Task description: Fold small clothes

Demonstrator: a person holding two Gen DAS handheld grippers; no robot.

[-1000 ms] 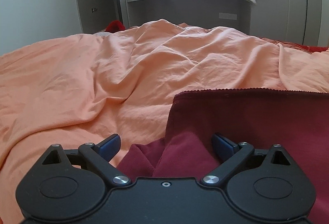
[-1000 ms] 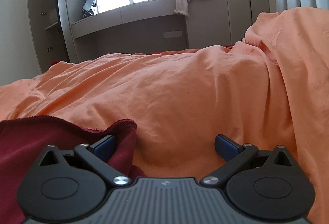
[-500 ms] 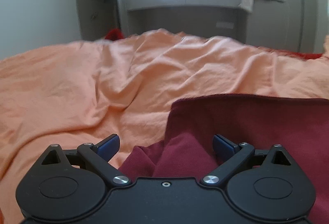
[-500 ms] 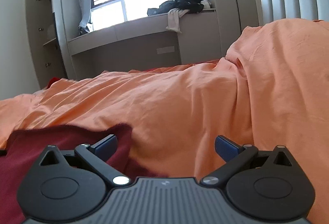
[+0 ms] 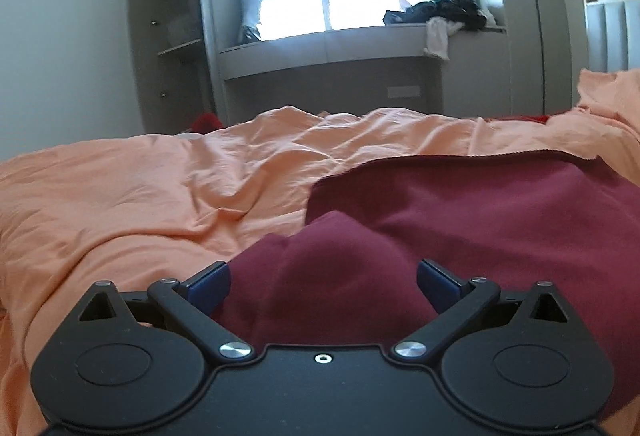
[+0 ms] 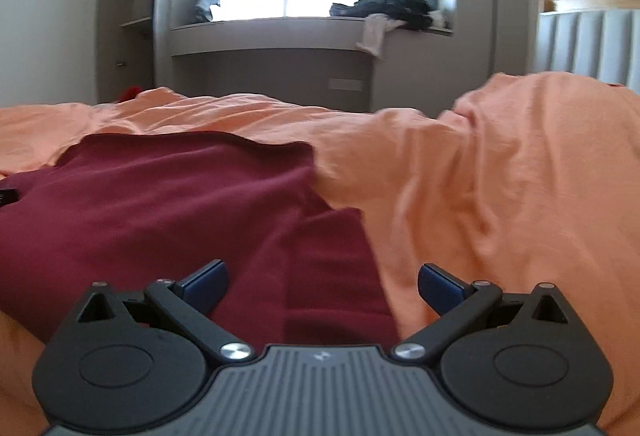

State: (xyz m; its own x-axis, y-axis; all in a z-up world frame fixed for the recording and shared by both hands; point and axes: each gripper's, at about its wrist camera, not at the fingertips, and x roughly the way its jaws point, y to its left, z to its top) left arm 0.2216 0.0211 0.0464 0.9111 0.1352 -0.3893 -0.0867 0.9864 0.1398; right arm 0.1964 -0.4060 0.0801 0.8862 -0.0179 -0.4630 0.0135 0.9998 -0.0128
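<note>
The left hand-held gripper point(image 5: 323, 286) hangs low with its jaws spread wide, a raised fold of a dark red garment point(image 5: 500, 220) between its blue fingertips point(image 5: 210, 284) but not pinched. The right hand-held gripper point(image 6: 323, 286) is likewise spread apart and holding nothing, poised over the garment's near right edge. The garment lies part flattened on an orange duvet point(image 6: 500, 176) covering the bed, its far hem roughly straight. Beyond, a window ledge point(image 5: 328, 48) carries a heap of dark clothes point(image 5: 448, 8). To fold cleanly, each gripper would best close on a single near corner, lift evenly and carry both to the far hem without dragging the duvet.
</note>
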